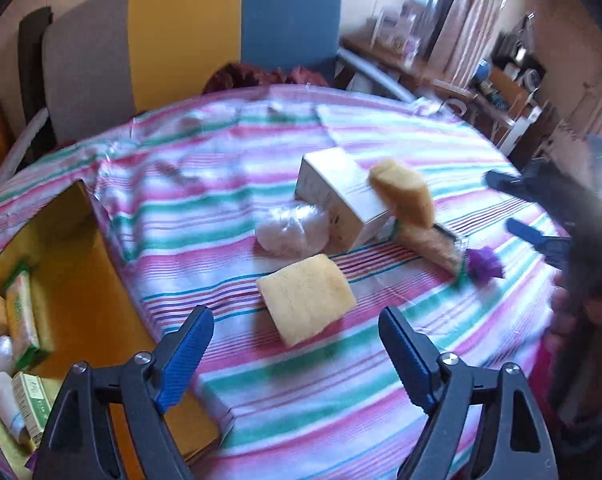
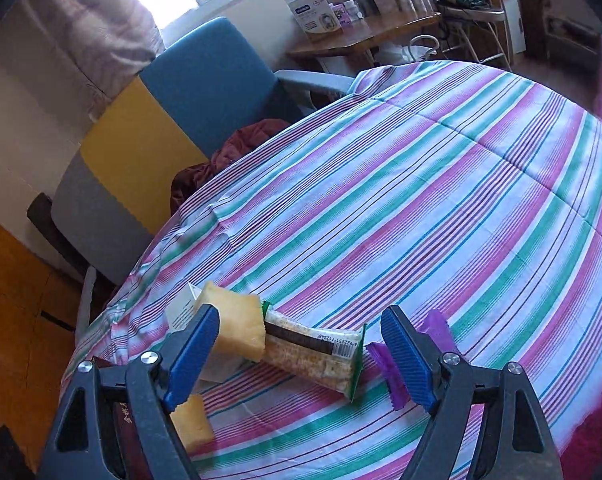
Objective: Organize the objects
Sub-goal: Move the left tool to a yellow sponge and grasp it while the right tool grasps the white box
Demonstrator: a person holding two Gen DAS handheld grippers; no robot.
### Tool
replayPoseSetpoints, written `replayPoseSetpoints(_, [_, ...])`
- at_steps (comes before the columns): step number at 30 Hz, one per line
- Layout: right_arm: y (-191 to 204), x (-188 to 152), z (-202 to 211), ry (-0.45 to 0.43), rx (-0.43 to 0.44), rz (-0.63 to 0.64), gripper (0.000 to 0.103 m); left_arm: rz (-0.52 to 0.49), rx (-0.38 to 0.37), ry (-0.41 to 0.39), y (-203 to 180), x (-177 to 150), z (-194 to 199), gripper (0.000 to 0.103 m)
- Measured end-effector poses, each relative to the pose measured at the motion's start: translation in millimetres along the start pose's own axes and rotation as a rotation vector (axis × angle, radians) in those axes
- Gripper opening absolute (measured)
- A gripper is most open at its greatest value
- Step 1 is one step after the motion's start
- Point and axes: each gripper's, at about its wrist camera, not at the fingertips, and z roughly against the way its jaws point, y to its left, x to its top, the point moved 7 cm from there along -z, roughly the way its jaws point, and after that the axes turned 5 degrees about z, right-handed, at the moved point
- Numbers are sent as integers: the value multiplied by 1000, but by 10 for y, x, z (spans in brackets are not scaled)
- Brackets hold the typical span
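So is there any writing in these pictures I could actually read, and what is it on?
Nothing reads clearly.
Cracker pack: a barcode with a row of digits, upside down and too small to read surely.
White box: lines of fine print, blurred.
Green packets in the yellow box: green print, blurred.
Carton on the far desk: a blue label, too small.
Dark red item at the bottom edge: gold characters, unreadable.

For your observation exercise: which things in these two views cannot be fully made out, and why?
- Yellow box, left wrist view: contents cut off by the picture's edge.
- White carton, left wrist view: print blurred.
- Purple wrapper, right wrist view: partly hidden behind a tong finger.
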Motion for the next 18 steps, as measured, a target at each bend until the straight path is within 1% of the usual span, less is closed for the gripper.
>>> replayPoseSetpoints(3, [19, -20, -5, 7, 16, 4, 85, 16, -9, 51, -55, 30, -209, 89])
replayPoseSetpoints(5, [24, -30, -17, 14, 25, 3, 85, 20, -4, 61, -88, 54, -317, 89])
replayPoseSetpoints(8, [14, -34, -32, 18, 35, -7, 85, 20, 30, 76, -96, 75, -451, 89])
replayPoseSetpoints(10, [-2, -29, -19, 13, 37, -12, 85, 35, 36, 109, -76, 65, -566, 89])
replayPoseSetpoints(12, [-11, -27, -4, 9, 41, -17, 85, 44, 43, 124, -65, 54, -640, 89])
replayPoseSetpoints(13, [-12, -28, -7, 9, 42, -18, 85, 38, 62, 149, -57, 20, -714, 85])
replayPoseSetpoints(14, [-8, -31, -13, 12, 42, -17, 85, 39, 62, 160, -58, 7, -763, 69])
replayPoseSetpoints(15, [-4, -36, -18, 14, 41, -14, 85, 44, 40, 164, -70, -18, -787, 68])
replayPoseSetpoints(17, [9, -43, -29, 18, 38, -5, 85, 27, 40, 123, -85, -38, -738, 63])
replayPoseSetpoints(18, [21, -47, -36, 20, 37, 3, 85, 21, 33, 110, -93, -47, -707, 62])
